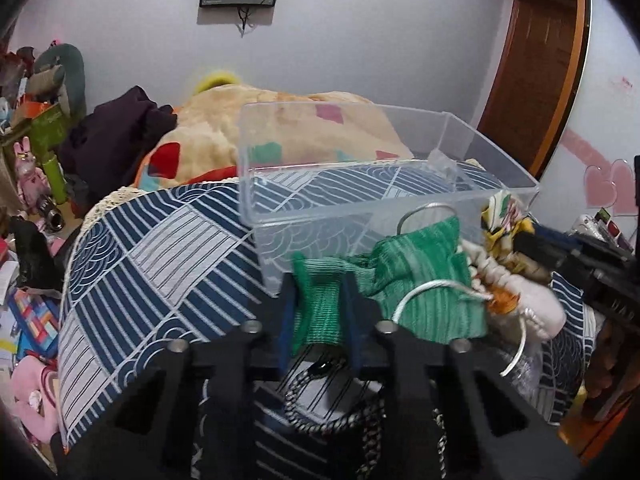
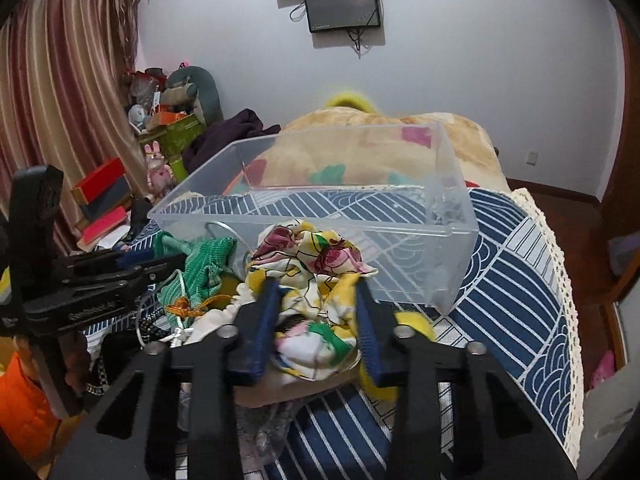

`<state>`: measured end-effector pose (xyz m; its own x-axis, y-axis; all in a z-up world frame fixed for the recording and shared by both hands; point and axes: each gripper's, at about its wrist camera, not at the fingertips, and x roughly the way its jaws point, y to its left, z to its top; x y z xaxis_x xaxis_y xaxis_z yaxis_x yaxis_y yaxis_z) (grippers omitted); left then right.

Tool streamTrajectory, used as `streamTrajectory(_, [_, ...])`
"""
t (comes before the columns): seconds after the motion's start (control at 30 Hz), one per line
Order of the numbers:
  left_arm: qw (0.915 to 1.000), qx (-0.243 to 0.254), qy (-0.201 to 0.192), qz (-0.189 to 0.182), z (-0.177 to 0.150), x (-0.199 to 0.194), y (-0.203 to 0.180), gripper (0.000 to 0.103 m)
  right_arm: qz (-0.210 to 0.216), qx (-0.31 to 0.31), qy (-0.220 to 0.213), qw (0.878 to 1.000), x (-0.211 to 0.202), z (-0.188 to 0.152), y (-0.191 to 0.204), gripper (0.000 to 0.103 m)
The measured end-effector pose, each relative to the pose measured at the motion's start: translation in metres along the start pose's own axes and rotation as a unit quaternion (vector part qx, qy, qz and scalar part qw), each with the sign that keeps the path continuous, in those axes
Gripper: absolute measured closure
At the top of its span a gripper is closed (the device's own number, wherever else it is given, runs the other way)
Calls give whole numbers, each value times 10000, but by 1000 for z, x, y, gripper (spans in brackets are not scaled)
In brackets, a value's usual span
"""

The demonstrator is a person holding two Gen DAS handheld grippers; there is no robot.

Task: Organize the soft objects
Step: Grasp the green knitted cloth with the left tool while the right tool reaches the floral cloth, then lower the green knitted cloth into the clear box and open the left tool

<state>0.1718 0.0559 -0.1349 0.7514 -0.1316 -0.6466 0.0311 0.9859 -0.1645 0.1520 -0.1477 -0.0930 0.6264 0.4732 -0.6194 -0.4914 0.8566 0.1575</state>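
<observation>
A clear plastic bin (image 1: pixel 400 216) stands on the blue patterned cloth (image 1: pixel 160 264); it also shows in the right wrist view (image 2: pixel 432 248). My left gripper (image 1: pixel 320 300) is shut on a green knit pouch (image 1: pixel 424 280) just in front of the bin. My right gripper (image 2: pixel 316 300) is shut on a yellow floral cloth (image 2: pixel 316 256) near the bin's front wall. The green pouch (image 2: pixel 204 264) and the left gripper (image 2: pixel 120 272) lie to its left. A cream drawstring pouch (image 1: pixel 520 304) lies beside the green one.
A beige blanket (image 1: pixel 256 128) is heaped behind the bin. Toys and boxes (image 1: pixel 36 128) crowd the left side. A black and white cord (image 1: pixel 320 412) lies under my left gripper. The cloth's lace edge (image 2: pixel 560 280) drops to the wooden floor on the right.
</observation>
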Motion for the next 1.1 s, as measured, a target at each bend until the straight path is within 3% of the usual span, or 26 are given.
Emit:
streamTrajectory(0.07, [10000, -51, 3, -4, -3, -5, 3, 94, -6, -12, -69, 10000, -6, 2, 1, 87])
streamTrajectory(0.23, [9996, -27, -290, 65, -6, -33, 3, 95, -72, -76, -295, 9995, -22, 5, 6, 93])
streamTrajectory(0.63, [9909, 4, -1344, 119, 31, -106, -7, 95, -198, -157, -935, 9953, -57, 22, 10, 94])
streamTrajectory(0.8, [9859, -35, -1668, 160, 49, -112, -7, 95, -340, -209, -731, 9965, -46, 23, 4, 94])
streamTrajectory(0.83, [9854, -47, -1695, 150, 51, -110, -7, 95, -448, -178, -570, 9972, -37, 21, 1, 89])
streamTrajectory(0.9, [9851, -77, -1712, 148, 54, -105, -6, 95, -490, -110, -388, 9980, -25, 17, -3, 65])
streamTrajectory(0.93, [9850, -98, -1713, 155, 56, -102, -5, 95, -510, -48, -312, 9982, -18, 15, -6, 42])
streamTrajectory(0.97, [9851, -109, -1707, 153, 57, -97, -4, 95, -522, -21, -299, 9982, -15, 13, -7, 33])
streamTrajectory(1.1, [9861, -133, -1644, 218, 60, -80, -5, 95, -461, 16, -52, 9989, 4, 9, -14, 35])
